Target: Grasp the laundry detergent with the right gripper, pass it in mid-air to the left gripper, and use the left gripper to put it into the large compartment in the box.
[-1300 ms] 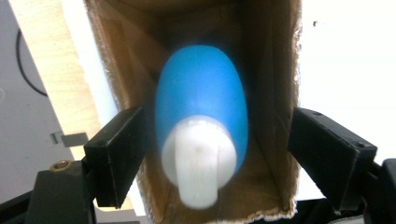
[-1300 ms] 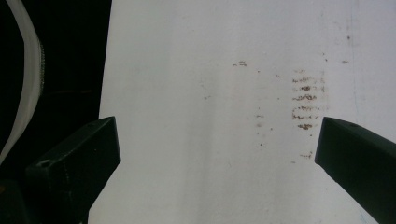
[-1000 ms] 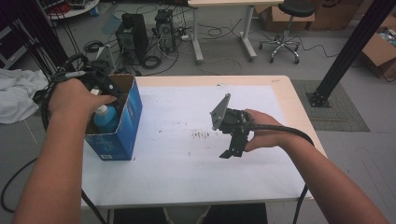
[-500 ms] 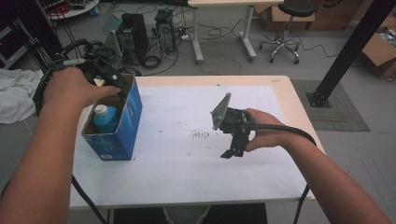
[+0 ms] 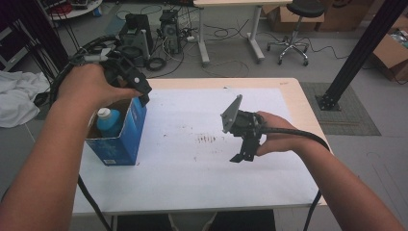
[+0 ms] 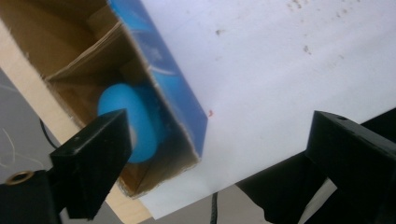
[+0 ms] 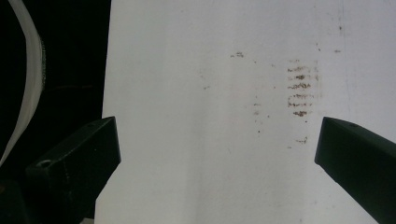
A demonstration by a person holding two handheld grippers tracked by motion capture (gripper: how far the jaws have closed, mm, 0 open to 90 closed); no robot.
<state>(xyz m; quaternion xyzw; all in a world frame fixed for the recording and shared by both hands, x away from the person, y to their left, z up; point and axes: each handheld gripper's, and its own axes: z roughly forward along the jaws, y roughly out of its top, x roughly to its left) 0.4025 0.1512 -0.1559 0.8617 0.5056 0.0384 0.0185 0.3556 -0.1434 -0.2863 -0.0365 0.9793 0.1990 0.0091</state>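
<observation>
An open blue carton [image 5: 120, 142] stands at the table's left edge, and a blue bottle [image 5: 109, 121] with a white cap sits upright inside it. My left gripper [image 5: 140, 89] hangs just above the carton's far rim. Its jaws have just been opening, and nothing is between them. In the left gripper view, the left gripper [image 6: 219, 154] looks down past the carton [image 6: 173, 88] at the bottle [image 6: 137, 123] below. My right gripper [image 5: 244, 153] points down at the table's middle right. Seen in its own view, the right gripper [image 7: 217, 158] stands open over bare white sheet.
A white sheet [image 5: 192, 168] covers the table and carries faint brown marks [image 5: 208, 139] [image 7: 299, 88] near its middle. Beyond the far edge are computer towers [image 5: 139, 33], cables and an office chair [image 5: 293, 29]. A black post [image 5: 356, 53] stands at the right, and a white cloth [image 5: 17, 96] lies at the left.
My left gripper has risen out of the carton and moved toward the far side, leaving the bottle inside, and its jaws stand wider apart. The right gripper has stayed still.
</observation>
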